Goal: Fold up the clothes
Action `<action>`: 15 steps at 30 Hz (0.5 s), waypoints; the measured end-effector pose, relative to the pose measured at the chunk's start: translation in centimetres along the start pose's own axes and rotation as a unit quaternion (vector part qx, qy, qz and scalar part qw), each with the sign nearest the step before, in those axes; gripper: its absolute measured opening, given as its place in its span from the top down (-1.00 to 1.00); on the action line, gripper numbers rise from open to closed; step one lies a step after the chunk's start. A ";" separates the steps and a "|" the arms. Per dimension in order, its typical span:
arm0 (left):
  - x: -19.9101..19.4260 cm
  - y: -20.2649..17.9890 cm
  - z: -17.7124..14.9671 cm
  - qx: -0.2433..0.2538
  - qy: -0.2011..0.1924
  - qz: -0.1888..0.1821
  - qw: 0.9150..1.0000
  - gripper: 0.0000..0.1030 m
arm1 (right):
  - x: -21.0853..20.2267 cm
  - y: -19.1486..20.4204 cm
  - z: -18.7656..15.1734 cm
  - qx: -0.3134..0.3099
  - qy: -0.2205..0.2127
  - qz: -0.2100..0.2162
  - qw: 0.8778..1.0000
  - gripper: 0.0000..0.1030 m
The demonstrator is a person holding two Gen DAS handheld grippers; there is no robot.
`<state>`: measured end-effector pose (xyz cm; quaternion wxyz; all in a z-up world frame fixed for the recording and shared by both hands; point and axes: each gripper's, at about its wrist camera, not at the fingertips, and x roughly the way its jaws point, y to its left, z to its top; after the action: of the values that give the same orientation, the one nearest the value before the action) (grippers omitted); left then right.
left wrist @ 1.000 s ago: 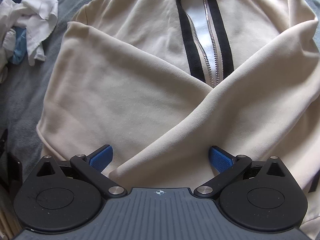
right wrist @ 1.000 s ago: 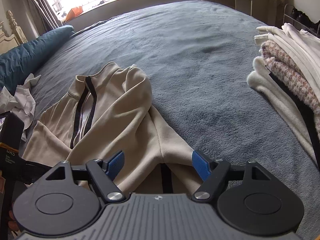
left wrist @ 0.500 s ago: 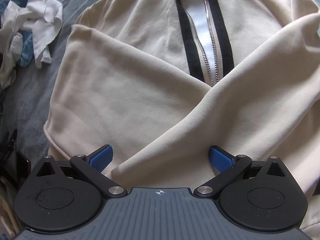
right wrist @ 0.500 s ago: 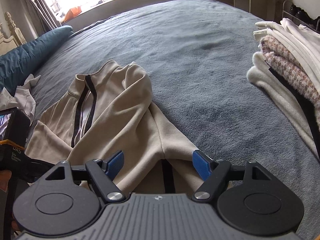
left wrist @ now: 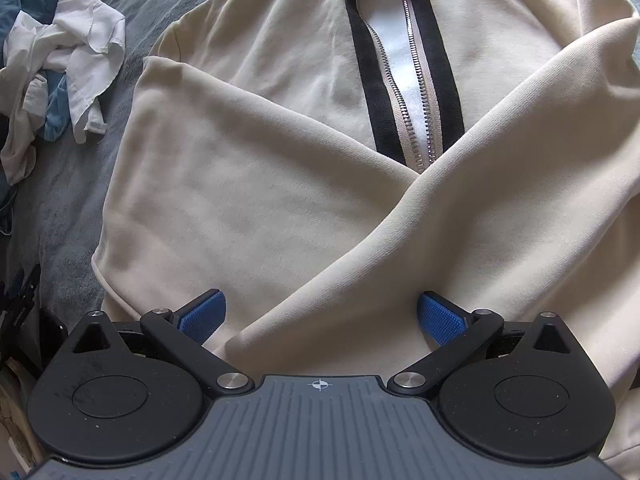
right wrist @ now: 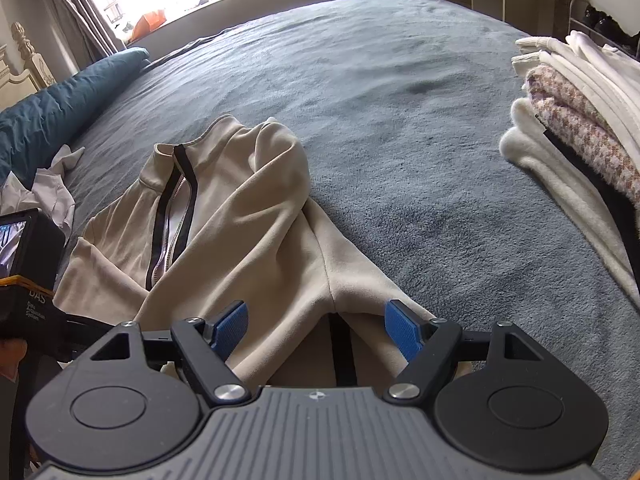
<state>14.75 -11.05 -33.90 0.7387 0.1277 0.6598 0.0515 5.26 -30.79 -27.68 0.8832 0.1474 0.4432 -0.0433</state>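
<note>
Fingers spread wide on left gripper (left wrist: 320,314), tilted steeply down over cream zip jacket (left wrist: 248,184), gripping nothing. Right gripper (right wrist: 316,330) likewise released, angled down above jacket's hem. Jacket laid flat on grey bed (right wrist: 400,120), sleeves crossed.

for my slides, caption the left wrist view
Open left gripper above cream zip-front jacket, sleeves crossed, on grey bed cover.
</note>
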 end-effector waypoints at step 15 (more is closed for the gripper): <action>3.8 5.0 2.1 0.002 0.006 -0.016 1.000 -1.00 | 0.3 0.6 0.1 -0.001 -0.001 0.006 1.000 -0.52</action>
<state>17.79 -5.54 -36.03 0.7352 0.1182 0.6664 0.0387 5.61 -30.19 -27.70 0.8840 0.1494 0.4413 -0.0377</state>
